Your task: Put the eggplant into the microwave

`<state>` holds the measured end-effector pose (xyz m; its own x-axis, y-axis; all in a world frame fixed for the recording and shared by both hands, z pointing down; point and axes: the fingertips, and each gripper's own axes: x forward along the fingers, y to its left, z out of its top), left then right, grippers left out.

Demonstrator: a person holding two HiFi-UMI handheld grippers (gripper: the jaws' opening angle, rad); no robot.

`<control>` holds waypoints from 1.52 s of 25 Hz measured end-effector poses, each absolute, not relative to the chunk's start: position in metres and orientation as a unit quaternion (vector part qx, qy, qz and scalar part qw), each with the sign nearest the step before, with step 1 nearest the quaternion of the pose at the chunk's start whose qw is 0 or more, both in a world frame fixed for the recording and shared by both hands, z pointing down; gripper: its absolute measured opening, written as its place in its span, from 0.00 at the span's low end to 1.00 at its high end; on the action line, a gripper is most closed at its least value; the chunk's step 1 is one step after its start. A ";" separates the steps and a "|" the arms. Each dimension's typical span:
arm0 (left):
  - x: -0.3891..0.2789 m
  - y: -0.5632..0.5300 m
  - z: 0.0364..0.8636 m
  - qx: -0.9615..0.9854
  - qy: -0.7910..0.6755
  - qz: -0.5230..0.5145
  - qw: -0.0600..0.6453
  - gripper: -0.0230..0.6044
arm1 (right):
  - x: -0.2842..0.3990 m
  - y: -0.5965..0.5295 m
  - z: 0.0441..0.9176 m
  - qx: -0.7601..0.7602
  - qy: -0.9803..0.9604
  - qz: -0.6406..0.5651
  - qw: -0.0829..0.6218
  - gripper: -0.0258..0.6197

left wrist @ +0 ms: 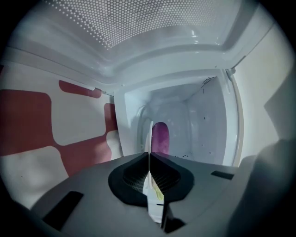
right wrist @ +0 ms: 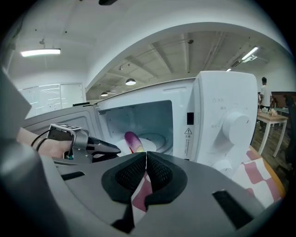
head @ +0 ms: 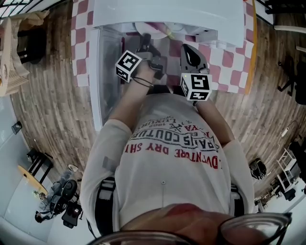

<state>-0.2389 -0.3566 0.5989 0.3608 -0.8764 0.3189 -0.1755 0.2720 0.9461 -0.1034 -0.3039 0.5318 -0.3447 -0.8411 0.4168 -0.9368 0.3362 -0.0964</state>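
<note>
At the far left the door of the microwave hangs wide open over the surface with the checked cloth. Next to it, the left claw points into the opening. Its two jaws are pressed together and nothing is between them, as its own view shows.

The eggplant already lies inside the cavity, on the white turntable plate, just beyond the tip of the left claw and apart from it. So I judge that the placing is done and that the step in hand is to bring the claws away without disturbing anything.

To do this well, I would draw the left claw back along the line in which it points, low and straight. I would not swing it sideways, because the door is close on its left and the eggplant is round and may roll on the plate if it is touched. It is better to keep the jaws together during this move, so that they take little room in the opening.

Further right, the right claw waits outside, in front of the microwave. It is also fully closed and has hold of nothing. It should keep away from the control knob at the far right.
</note>
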 end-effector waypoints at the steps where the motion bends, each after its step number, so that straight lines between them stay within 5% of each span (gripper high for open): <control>1: -0.239 -0.358 0.601 0.535 -0.492 -0.277 0.628 0.09 | -0.105 -0.304 0.532 0.552 -0.804 0.159 0.150 0.08; 24: -0.238 -0.382 0.619 0.531 -0.522 -0.249 0.620 0.09 | -0.113 -0.326 0.537 0.552 -0.803 0.158 0.156 0.08; 27: -0.240 -0.377 0.624 0.527 -0.531 -0.228 0.623 0.25 | -0.114 -0.325 0.536 0.550 -0.805 0.157 0.157 0.08; 34: -0.235 -0.361 0.605 0.564 -0.529 -0.207 0.599 0.24 | -0.110 -0.323 0.533 0.547 -0.808 0.153 0.157 0.08; 38: -0.231 -0.349 0.587 0.587 -0.520 -0.200 0.588 0.09 | -0.113 -0.321 0.526 0.538 -0.816 0.145 0.154 0.08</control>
